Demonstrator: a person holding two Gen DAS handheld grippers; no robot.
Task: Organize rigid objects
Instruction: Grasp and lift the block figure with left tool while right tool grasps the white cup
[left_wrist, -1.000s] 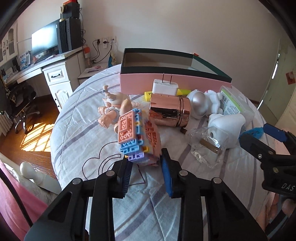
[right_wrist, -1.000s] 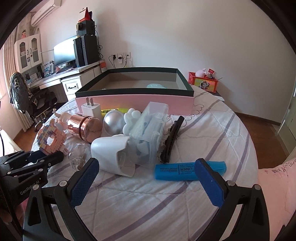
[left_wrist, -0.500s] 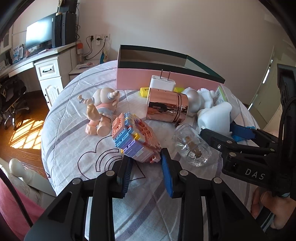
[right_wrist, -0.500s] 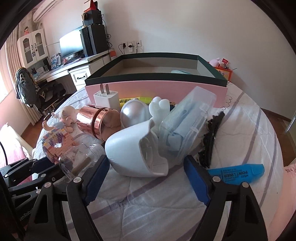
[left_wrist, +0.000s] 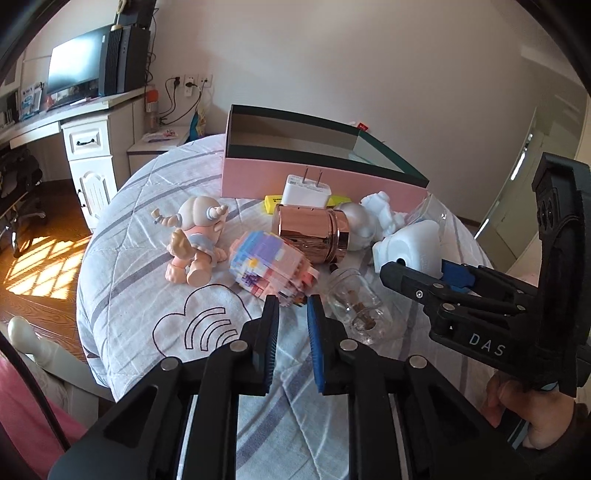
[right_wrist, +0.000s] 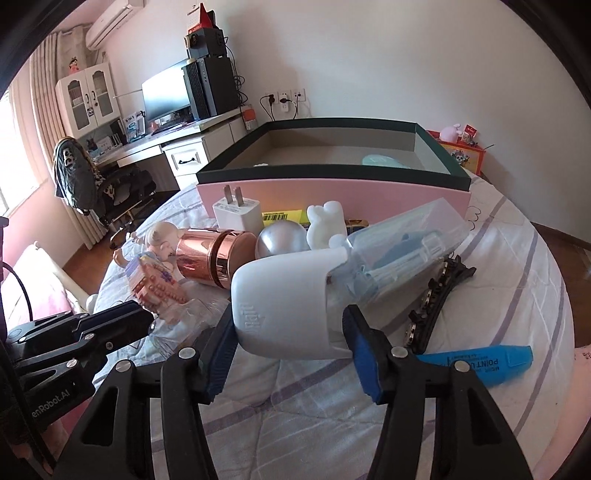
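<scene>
A pastel brick toy (left_wrist: 269, 266) lies tipped on the striped bedspread. Its near corner is pinched between the tips of my left gripper (left_wrist: 293, 301), which is shut on it. In the right wrist view the same gripper (right_wrist: 142, 317) meets the brick toy (right_wrist: 155, 288) at the left. A white rounded plastic housing (right_wrist: 284, 306) lies on its side between the blue pads of my right gripper (right_wrist: 288, 312). Those jaws are closing, with the pads close beside the housing. The pink box (right_wrist: 332, 188) with a dark green rim stands open behind the pile.
Around the housing lie a rose-gold canister (right_wrist: 207, 258), a white charger plug (right_wrist: 236, 212), a silver ball (right_wrist: 280, 240), a clear case (right_wrist: 406, 240), a black hair clip (right_wrist: 436, 295) and a blue highlighter (right_wrist: 487, 362). A small glass jar (left_wrist: 358, 306) and a doll (left_wrist: 195, 236) flank the brick toy.
The brick toy has tipped from upright to lying away from my left gripper. My right gripper has moved in on the white housing, and its jaws have narrowed from wide apart.
</scene>
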